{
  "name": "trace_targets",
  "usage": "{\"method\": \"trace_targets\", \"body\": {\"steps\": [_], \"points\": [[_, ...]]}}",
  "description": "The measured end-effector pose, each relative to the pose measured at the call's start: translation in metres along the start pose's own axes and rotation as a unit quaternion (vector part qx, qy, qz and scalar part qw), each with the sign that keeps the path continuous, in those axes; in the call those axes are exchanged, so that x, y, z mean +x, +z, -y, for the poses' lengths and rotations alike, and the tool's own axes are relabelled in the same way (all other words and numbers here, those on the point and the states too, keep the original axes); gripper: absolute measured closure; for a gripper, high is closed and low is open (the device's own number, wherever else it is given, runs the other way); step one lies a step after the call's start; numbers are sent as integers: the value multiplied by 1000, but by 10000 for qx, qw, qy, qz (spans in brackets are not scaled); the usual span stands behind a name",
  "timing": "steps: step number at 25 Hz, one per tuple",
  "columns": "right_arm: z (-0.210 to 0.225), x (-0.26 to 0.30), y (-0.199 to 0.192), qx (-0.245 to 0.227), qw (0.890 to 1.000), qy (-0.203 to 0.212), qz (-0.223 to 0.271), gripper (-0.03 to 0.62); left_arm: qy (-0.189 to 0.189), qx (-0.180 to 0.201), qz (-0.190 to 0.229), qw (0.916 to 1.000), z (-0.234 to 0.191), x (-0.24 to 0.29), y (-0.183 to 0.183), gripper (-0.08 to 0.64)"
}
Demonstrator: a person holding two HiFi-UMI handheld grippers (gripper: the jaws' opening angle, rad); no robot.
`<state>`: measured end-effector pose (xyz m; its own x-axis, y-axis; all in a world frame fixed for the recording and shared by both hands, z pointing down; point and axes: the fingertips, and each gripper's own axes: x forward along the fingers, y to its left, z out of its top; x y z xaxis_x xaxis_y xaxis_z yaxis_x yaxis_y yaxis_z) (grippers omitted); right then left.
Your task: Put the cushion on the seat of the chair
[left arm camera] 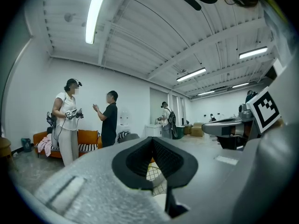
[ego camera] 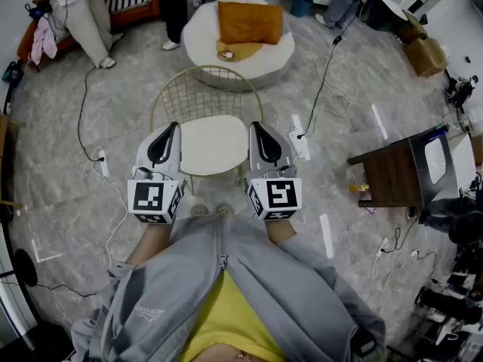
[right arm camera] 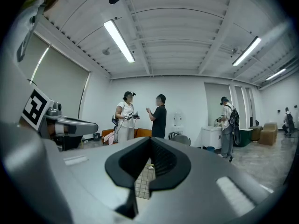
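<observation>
Flanking the chair, left tongs and right tongs are clenched empty, cushion on the table beyond.

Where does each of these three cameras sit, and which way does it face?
Head view: on the person's head, facing steeply down at the chair, the cushion on a round table beyond, left gripper, right gripper, grey jacket.
Left gripper view: on that gripper, facing level along its shut jaws; the right gripper's marker cube at right.
Right gripper view: likewise, jaws shut; the left gripper's cube at left.
Shared: both gripper views show two people by an orange sofa.
</observation>
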<state>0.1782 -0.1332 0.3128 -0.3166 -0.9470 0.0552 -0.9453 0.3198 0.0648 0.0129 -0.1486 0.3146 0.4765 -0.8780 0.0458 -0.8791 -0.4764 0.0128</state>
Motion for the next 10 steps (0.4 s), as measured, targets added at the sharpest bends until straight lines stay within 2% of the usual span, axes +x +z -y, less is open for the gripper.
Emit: {"method": "trace_targets", "body": {"steps": [10], "points": [[10, -2, -8, -2, 10000, 48, 0, 594, -48, 77, -7, 10000, 16, 1, -4, 554]]}}
